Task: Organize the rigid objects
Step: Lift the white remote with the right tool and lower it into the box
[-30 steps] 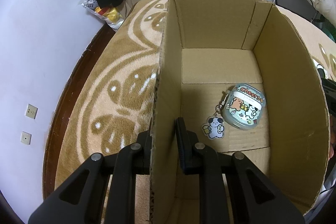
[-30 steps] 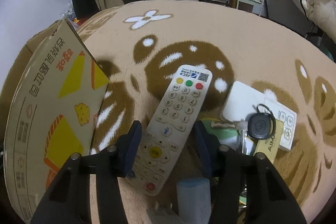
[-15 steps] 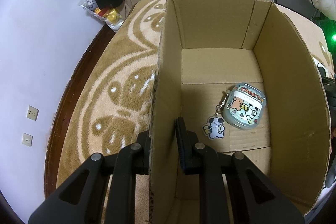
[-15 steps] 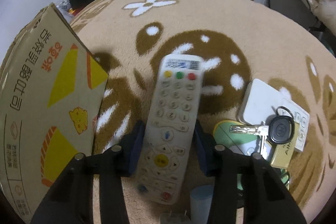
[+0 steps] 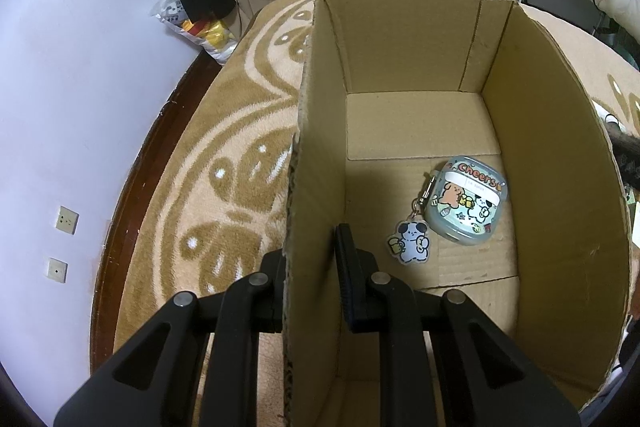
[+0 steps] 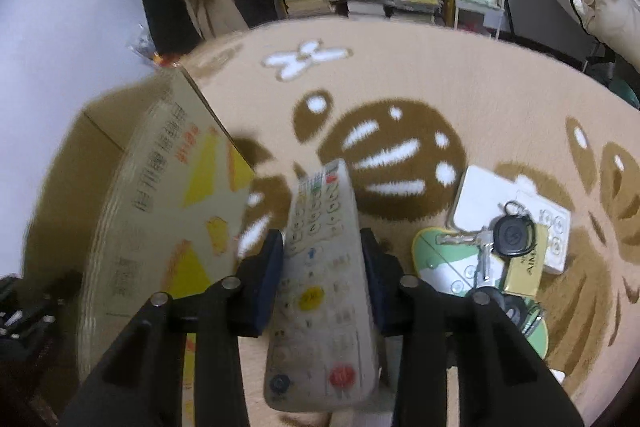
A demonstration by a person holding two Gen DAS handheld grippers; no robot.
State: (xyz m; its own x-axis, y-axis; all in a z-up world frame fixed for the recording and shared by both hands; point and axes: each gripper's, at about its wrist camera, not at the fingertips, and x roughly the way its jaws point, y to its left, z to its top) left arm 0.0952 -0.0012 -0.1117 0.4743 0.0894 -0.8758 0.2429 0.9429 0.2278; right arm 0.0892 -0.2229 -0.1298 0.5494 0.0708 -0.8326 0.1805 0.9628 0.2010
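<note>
Cardboard box [image 5: 552,155] sits on the patterned rug [image 5: 224,155]; left gripper [image 5: 310,259] pinches its left wall. Inside, right of centre: earbud case [image 5: 466,205] reading "Cheers", dog charm [image 5: 408,241] attached. Right of the box, right gripper [image 6: 322,259] clamps a white remote [image 6: 320,283]. Further right, a car key [image 6: 512,235] lies on a gold card, its lettering not legible.

"Cheers" on earbud case [image 5: 466,205], blurred unreadable print on cardboard box [image 6: 160,211]

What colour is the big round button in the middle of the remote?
Yellow; the remote shows best in the right wrist view.
</note>
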